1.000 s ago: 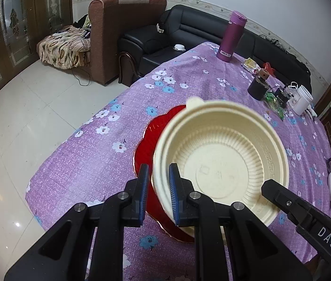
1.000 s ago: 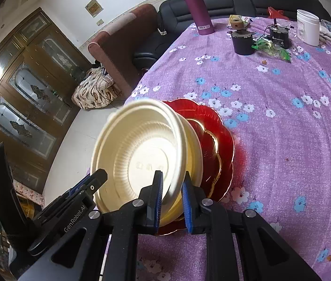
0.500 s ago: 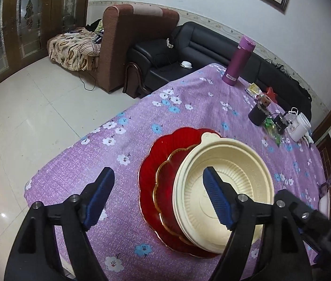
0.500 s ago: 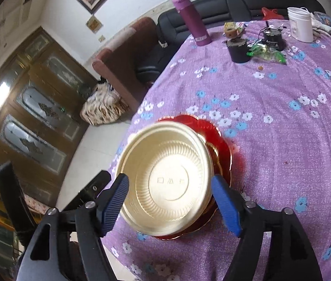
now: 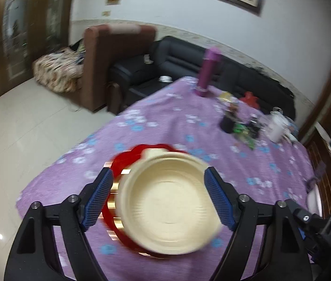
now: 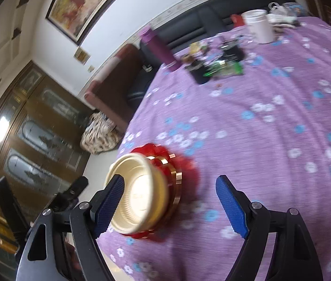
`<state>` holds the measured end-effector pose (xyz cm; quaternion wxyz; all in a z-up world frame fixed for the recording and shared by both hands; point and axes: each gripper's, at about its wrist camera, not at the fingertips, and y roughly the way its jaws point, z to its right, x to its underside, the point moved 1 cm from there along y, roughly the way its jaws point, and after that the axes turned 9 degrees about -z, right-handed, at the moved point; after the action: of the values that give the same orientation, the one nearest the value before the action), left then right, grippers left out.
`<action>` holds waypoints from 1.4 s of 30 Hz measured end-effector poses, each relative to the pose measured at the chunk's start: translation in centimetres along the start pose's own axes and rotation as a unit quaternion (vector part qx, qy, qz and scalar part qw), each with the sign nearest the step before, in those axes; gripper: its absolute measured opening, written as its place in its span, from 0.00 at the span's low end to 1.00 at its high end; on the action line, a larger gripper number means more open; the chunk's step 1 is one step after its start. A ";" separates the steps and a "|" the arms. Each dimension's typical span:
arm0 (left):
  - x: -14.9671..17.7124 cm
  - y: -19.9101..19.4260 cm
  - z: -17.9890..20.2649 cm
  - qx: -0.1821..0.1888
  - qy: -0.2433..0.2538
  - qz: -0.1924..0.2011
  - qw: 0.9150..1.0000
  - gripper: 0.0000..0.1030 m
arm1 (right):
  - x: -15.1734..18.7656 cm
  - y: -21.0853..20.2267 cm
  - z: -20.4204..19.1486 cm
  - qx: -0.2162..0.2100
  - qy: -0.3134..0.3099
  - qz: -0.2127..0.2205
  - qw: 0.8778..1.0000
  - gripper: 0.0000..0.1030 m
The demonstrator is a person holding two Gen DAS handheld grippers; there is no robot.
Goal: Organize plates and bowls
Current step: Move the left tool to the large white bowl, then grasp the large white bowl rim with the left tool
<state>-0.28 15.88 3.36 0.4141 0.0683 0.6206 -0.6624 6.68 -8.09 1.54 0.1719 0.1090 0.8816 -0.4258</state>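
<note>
A cream plastic bowl (image 5: pixel 167 206) sits on a stack of red scalloped plates with gold rims (image 5: pixel 123 161) near the table's near-left edge. The same bowl (image 6: pixel 139 192) and red plates (image 6: pixel 165 161) show in the right wrist view. My left gripper (image 5: pixel 158 199) is open and empty, raised above the bowl, which shows between its blue pads. My right gripper (image 6: pixel 174 203) is open and empty, raised above the table with the stack beside its left finger. Both views are blurred by motion.
The table carries a purple flowered cloth (image 5: pixel 172 117). At its far end stand a purple flask (image 5: pixel 208 72), a black cup (image 5: pixel 227 121), green packets (image 5: pixel 242 131) and a white container (image 5: pixel 276 128). Sofas (image 5: pixel 177 61) stand beyond the table, tiled floor to the left.
Both grippers held the bowl's rim a second ago, then opened wide and let it go onto the red plates. Both have since lifted and pulled back from the stack.
</note>
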 end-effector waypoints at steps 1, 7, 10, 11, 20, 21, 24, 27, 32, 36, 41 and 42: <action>0.1 0.0 1.4 0.008 0.014 0.000 1.000 0.80 | 0.0 -0.7 0.8 0.003 0.006 0.005 1.000 0.80; 1.7 1.1 11.8 0.070 0.121 -0.033 0.990 0.80 | -0.1 -6.1 8.0 0.026 0.067 0.048 0.996 0.80; 2.9 1.7 16.8 0.098 0.164 -0.054 0.980 0.80 | -0.3 -8.7 11.9 0.039 0.100 0.069 0.992 0.80; 3.2 1.9 18.4 0.108 0.175 -0.059 0.977 0.80 | -0.4 -9.6 13.2 0.042 0.111 0.077 0.990 0.80; 6.5 4.0 30.9 0.158 0.259 -0.105 0.947 0.79 | -0.8 -15.8 23.7 0.056 0.206 0.133 0.968 0.80; 6.7 4.5 32.2 0.163 0.260 -0.112 0.945 0.79 | -0.8 -16.3 24.6 0.056 0.214 0.138 0.965 0.80; 7.3 5.7 35.5 0.168 0.267 -0.127 0.940 0.79 | -1.2 -17.9 28.3 0.048 0.257 0.160 0.952 0.81; 8.0 7.2 38.8 0.170 0.276 -0.141 0.935 0.79 | -1.8 -19.1 31.9 0.035 0.300 0.179 0.936 0.80; 9.3 9.1 44.2 0.156 0.313 -0.139 0.927 0.79 | -3.4 -19.4 36.0 0.026 0.336 0.179 0.924 0.69; 9.8 10.8 47.1 0.138 0.324 -0.142 0.925 0.79 | -5.1 -18.2 38.3 0.033 0.352 0.166 0.920 0.61; 10.3 13.0 48.7 0.102 0.334 -0.138 0.927 0.66 | -6.4 -16.6 39.9 0.047 0.364 0.157 0.917 0.54; 10.4 13.4 48.7 0.097 0.334 -0.143 0.927 0.57 | -6.5 -16.4 40.1 0.049 0.366 0.155 0.916 0.51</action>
<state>22.09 -30.19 -2.42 0.0754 0.2361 0.6588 -0.7103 15.52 -50.02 -7.37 -0.1042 0.4007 0.8330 -0.3670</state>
